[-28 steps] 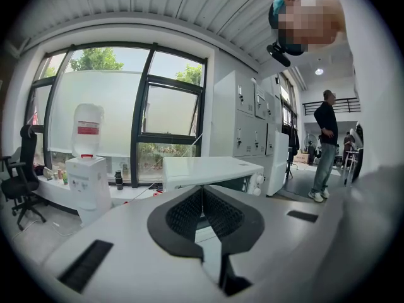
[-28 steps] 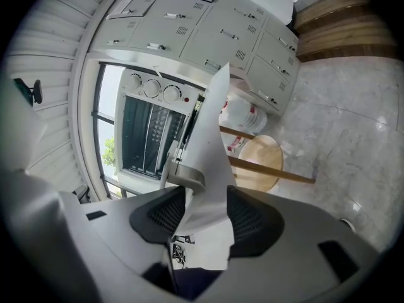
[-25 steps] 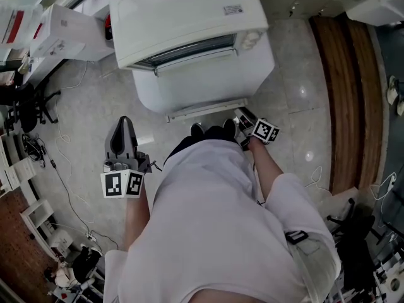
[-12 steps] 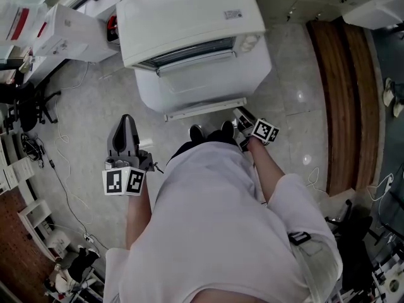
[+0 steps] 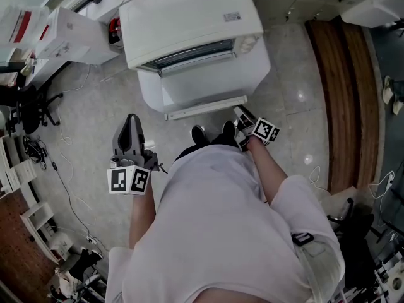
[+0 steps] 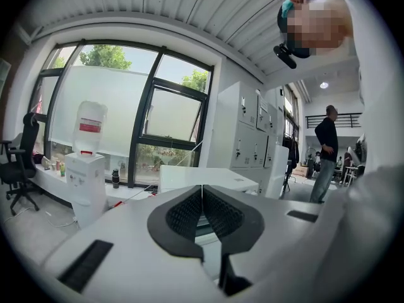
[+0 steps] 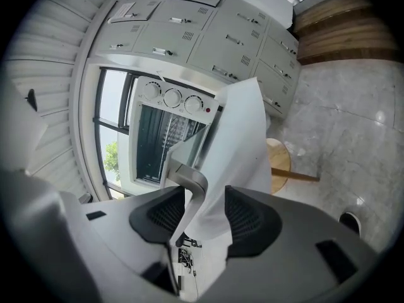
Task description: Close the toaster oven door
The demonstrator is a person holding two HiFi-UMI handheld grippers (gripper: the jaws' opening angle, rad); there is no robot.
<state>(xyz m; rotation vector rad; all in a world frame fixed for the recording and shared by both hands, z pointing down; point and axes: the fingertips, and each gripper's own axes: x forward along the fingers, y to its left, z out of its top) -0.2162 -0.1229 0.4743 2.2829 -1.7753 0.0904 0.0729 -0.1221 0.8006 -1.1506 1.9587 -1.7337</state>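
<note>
Head view: toaster oven [image 5: 189,24] above grey tiled floor [image 5: 88,106]

White toaster oven [image 5: 189,17], door [image 5: 202,87] open, handle [image 5: 205,108] at front edge.

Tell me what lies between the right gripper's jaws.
The door handle stands between the right gripper's closing jaws. It is close against one pad and clear of the other, as the right gripper view shows.

open oven door [image 5: 202,91] w/ handle [image 5: 206,108] juts toward person's shoes [image 5: 198,134]; bare floor [image 5: 88,109] left of it.
</note>
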